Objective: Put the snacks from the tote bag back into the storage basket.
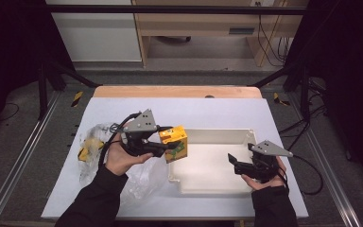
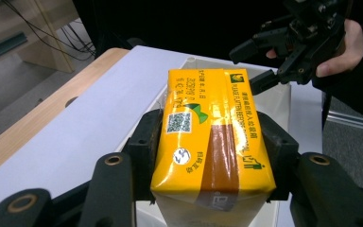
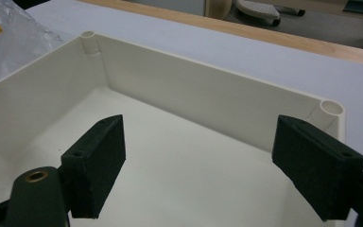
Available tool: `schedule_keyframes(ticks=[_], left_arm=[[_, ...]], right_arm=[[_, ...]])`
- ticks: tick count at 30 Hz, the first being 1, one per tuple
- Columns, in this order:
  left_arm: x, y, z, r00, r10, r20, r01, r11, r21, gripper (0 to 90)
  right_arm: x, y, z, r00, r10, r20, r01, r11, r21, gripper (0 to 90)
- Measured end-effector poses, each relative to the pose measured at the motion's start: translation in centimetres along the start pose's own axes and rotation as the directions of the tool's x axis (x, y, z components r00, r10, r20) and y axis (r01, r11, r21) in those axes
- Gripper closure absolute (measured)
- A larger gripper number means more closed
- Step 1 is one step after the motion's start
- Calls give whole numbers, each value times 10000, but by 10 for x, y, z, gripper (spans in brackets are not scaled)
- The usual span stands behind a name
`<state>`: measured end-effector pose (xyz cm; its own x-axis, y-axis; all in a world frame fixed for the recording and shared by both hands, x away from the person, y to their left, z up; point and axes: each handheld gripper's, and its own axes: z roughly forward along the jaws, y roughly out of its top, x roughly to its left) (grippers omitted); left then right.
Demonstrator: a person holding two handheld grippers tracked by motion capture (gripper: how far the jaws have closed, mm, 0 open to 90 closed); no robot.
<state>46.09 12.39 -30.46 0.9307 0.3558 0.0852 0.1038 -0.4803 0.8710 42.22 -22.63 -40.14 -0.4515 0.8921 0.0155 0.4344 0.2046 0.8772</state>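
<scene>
My left gripper point(image 1: 168, 146) is shut on a yellow drink carton point(image 1: 174, 143), held over the left rim of a shallow white tray point(image 1: 217, 189). In the left gripper view the carton point(image 2: 210, 137) sits clamped between both black pads point(image 2: 144, 146), its printed side up. My right gripper point(image 1: 232, 163) hovers over the tray's right half, jaws open with nothing between them. The right gripper view looks along those spread pads point(image 3: 97, 165) into the bare tray point(image 3: 208, 99). The right gripper point(image 2: 264, 61) also appears far off in the left gripper view.
A crumpled clear plastic bag point(image 1: 94, 146) with yellow items inside lies left of the tray on the grey table cover point(image 1: 217, 111). A wooden table edge point(image 1: 177, 91) runs along the back. Black frame posts stand at both sides.
</scene>
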Motion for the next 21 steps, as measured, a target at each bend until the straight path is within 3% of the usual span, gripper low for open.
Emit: schedule_keyframes(ticks=[9, 21], left_arm=[[-4, -2, 21, 9983, 436, 396, -453, 9981, 416, 504], [-6, -12, 46, 9920, 557, 1132, -632, 9960, 635, 504]], right_arm=[[0, 0, 0, 10000, 6, -35, -6, 10000, -43, 171], [0, 0, 0, 10000, -4, -29, 3, 9999, -139, 163]])
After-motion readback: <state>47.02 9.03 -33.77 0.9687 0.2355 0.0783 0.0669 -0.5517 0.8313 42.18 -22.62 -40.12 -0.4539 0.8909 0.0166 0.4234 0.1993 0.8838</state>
